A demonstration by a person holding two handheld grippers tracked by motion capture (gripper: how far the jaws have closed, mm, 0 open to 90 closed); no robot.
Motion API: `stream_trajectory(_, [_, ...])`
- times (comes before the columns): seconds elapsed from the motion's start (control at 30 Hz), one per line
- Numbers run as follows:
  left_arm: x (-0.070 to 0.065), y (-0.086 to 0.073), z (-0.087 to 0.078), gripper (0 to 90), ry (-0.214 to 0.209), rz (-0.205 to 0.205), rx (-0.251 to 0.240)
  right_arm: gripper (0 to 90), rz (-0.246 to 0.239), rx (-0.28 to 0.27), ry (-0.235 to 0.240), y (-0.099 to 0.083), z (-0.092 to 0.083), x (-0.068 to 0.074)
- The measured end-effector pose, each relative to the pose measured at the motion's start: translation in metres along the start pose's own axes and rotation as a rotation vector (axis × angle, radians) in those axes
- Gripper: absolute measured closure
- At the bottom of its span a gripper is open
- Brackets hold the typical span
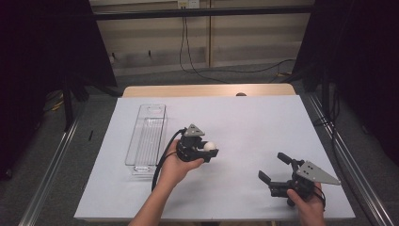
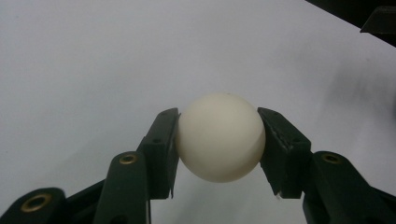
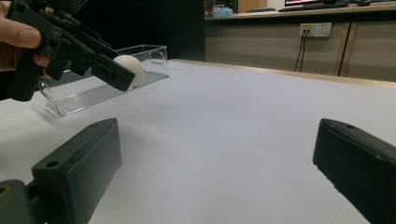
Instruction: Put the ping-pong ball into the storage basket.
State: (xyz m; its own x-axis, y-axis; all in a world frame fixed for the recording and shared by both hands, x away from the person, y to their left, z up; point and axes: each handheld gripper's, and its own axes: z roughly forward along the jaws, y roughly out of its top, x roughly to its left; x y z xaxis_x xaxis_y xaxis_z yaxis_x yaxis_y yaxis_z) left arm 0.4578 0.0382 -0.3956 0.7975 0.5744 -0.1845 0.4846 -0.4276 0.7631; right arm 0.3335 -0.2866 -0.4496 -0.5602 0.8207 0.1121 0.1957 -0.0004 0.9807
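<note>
My left tongs (image 1: 207,151) were matte black, blocky in the body, with a grey three-cornered plate on top and a thick black cable looping off toward 7 o'clock. In their own view each jaw was a flat-faced black block on a linkage arm, with brass-coloured bushings at the pivots and small screw holes. My right tongs (image 1: 275,167) matched them: black, with the same grey plate, pierced by small holes. Both forearms were bare, without sleeves.
</note>
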Motion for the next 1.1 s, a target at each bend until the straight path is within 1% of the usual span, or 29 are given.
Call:
stream_trajectory(0.07, [0.001,0.000,-0.001,51.2,-0.001,0.004,0.000,0.6,-0.006,-0.004,0.001,0.000,0.001,0.000])
stream_trajectory(0.1, [0.000,0.000,-0.001,51.2,0.004,-0.012,-0.006,0.7,-0.007,-0.001,0.002,0.000,0.001,0.000])
stream_trajectory(0.17, [0.003,0.000,-0.002,51.2,0.001,-0.003,-0.010,0.6,-0.001,0.000,0.004,0.000,0.001,0.001])
stream_trajectory(0.2, [0.003,0.000,-0.003,51.2,0.005,-0.004,-0.009,0.7,0.002,-0.002,0.000,0.000,0.001,0.001])
stream_trajectory(0.23, [0.003,0.000,-0.004,51.2,0.008,0.002,0.000,0.7,-0.007,0.003,0.006,0.000,0.001,0.000])
stream_trajectory(0.3, [0.004,0.000,-0.006,51.2,0.007,0.000,0.000,0.7,-0.006,0.003,0.004,0.000,0.000,0.000])
stream_trajectory(0.37, [0.004,0.000,-0.006,51.2,0.004,-0.008,-0.015,0.7,-0.003,0.000,0.004,0.000,0.000,0.000])
stream_trajectory(0.4, [0.005,0.000,-0.007,51.2,0.000,-0.006,-0.008,0.7,-0.003,0.000,0.002,0.000,0.000,0.000])
stream_trajectory(0.43, [0.005,0.001,-0.008,51.2,0.007,0.002,0.004,0.7,-0.004,-0.001,0.002,0.000,0.000,0.000])
stream_trajectory(0.57, [0.006,0.001,-0.009,51.2,0.008,0.004,0.004,0.7,-0.004,0.004,0.002,0.000,0.000,0.000])
stream_trajectory(0.6, [0.005,0.001,-0.009,51.2,0.007,-0.002,-0.003,0.7,-0.002,0.004,0.002,0.000,0.000,0.000])
stream_trajectory(0.73, [0.007,0.001,-0.009,51.2,0.006,-0.001,-0.005,0.7,-0.007,-0.003,0.000,0.000,0.000,0.000])
stream_trajectory(0.77, [0.006,0.001,-0.009,51.2,0.005,-0.004,-0.009,0.7,0.000,-0.005,-0.003,0.000,0.000,0.000])
stream_trajectory(0.83, [0.008,0.001,-0.011,51.2,0.010,0.001,-0.005,0.7,-0.003,-0.004,0.001,0.001,0.001,-0.001])
stream_trajectory(0.87, [0.008,0.001,-0.012,51.2,0.010,-0.009,-0.011,0.7,-0.007,-0.008,0.001,0.001,0.002,-0.001])
stream_trajectory(0.93, [0.010,0.001,-0.013,51.2,0.009,-0.003,-0.018,0.7,-0.002,-0.002,0.005,0.001,0.002,-0.001])
stream_trajectory(0.97, [0.012,0.002,-0.015,51.2,0.016,0.005,0.003,0.7,-0.001,-0.002,0.005,0.001,0.003,-0.002])
stream_trajectory(1.0, [0.012,0.002,-0.015,51.2,0.019,-0.007,-0.009,0.7,0.004,-0.001,0.002,0.001,0.004,-0.001])
stream_trajectory(1.03, [0.012,0.002,-0.015,51.2,0.016,-0.007,-0.018,0.7,-0.002,0.000,0.005,0.001,0.004,-0.002])
stream_trajectory(1.1, [0.014,0.003,-0.018,51.2,0.021,-0.005,-0.009,0.7,0.002,-0.001,0.004,0.001,0.004,-0.001])
